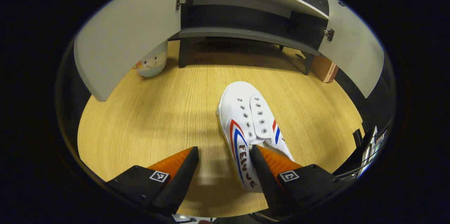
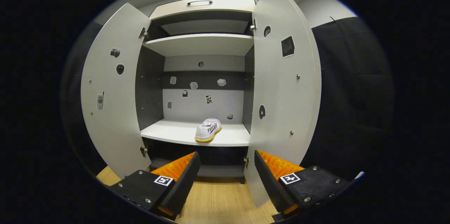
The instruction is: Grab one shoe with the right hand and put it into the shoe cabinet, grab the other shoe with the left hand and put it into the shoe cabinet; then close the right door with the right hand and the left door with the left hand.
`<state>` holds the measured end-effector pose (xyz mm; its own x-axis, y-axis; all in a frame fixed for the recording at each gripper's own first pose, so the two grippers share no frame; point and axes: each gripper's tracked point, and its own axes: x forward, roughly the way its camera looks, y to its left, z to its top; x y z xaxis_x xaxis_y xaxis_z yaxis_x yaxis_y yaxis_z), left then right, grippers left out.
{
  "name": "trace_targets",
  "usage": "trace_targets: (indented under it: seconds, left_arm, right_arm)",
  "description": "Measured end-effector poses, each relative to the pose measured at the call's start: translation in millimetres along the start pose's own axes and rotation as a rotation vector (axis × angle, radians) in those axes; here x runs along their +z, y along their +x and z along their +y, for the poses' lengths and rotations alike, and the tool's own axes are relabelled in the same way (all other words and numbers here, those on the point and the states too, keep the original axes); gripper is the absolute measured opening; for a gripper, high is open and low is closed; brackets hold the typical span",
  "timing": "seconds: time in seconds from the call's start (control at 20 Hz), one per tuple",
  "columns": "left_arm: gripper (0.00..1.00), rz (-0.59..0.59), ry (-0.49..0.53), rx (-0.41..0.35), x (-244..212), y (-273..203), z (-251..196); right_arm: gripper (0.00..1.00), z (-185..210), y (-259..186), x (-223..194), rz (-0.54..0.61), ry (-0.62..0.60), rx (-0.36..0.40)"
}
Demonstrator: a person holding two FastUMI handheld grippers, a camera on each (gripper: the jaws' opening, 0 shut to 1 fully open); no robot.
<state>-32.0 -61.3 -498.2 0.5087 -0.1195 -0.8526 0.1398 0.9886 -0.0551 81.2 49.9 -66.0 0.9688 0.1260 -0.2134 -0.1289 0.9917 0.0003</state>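
- In the left gripper view, the left gripper (image 1: 224, 153) hangs above a wood-grain floor (image 1: 147, 122) with its jaws spread wide and nothing between them.
- A white shoe (image 1: 248, 125) with red and blue stripes lies on the floor, toe pointing away toward the cabinet; the gripper's right finger (image 1: 262, 171) overlaps the shoe's heel end, and I cannot tell whether it touches.
- Far ahead stands the shoe cabinet (image 1: 246, 16), both doors swung open.
- A round plush toy (image 1: 152, 63) sits on the floor near the left door (image 1: 126, 37).
- In the right gripper view, the right gripper (image 2: 226, 159) is also wide and empty, facing the open cabinet.
- The second shoe (image 2: 208, 129) rests on a middle shelf (image 2: 168, 133), right of centre, between the left door and the right door (image 2: 284, 87).
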Motion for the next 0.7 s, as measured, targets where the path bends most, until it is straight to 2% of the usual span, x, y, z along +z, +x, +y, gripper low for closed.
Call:
trace_targets:
  seconds: [0.1,0.2,0.25,0.3,0.35,0.4,0.45,0.55,0.7]
  left_arm:
    - [0.98,0.04,-0.03,-0.007,-4,5,-3]
    - [0.86,0.045,-0.044,-0.021,1,8,-7]
    - [0.75,0.055,-0.053,-0.054,0,10,-18]
    - [0.65,0.069,-0.044,-0.043,1,10,-21]
    - [0.38,0.087,-0.014,-0.035,-1,12,-18]
    - [0.4,0.097,0.012,-0.026,0,14,-18]
    - [0.32,0.101,0.024,-0.012,0,12,-16]
    - [0.08,0.103,-0.001,-0.014,-2,16,-16]
    - [0.07,0.127,-0.018,-0.017,4,11,-13]
  right_arm:
    - [0.94,-1,1,-5,0.012,-0.004,-0.002]
    - [0.94,1,3,-8,0.023,-0.01,0.0]
    - [0.94,2,3,-9,0.026,-0.011,0.002]
    - [0.94,3,4,-10,0.03,-0.012,0.002]
    - [0.94,3,4,-12,0.033,-0.012,0.002]
    - [0.95,4,5,-12,0.035,-0.009,0.002]
    - [0.95,5,6,-13,0.038,-0.006,0.005]
    - [0.95,9,6,-13,0.04,-0.007,0.011]
    - [0.94,12,7,-11,0.035,-0.024,0.019]
